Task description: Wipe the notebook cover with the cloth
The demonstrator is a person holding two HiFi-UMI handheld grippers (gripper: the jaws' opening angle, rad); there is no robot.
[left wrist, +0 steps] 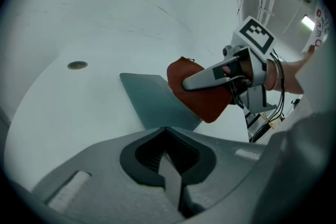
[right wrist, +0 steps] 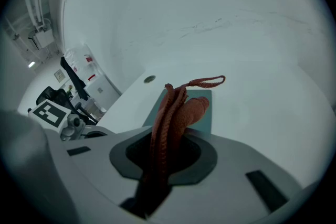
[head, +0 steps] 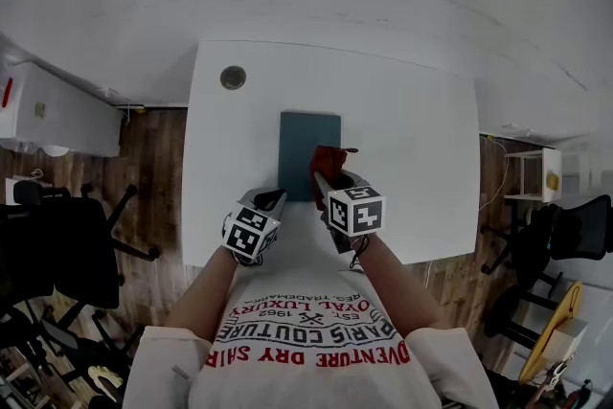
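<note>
One risk: notebook (head: 308,141) skids as right gripper (head: 323,177), clenched on cloth (head: 331,158), wipes; left gripper (head: 272,199) sits closed, empty, at its 7 o'clock.

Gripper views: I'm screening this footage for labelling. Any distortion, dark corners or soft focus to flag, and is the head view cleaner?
Left gripper view: strong fisheye bend, black corners, the notebook sharp but the nearby jaws soft. Right gripper view: same dark vignette, the cloth slightly blurred near the lens. Head view: table edges bow outward, light even, no glare.
</note>
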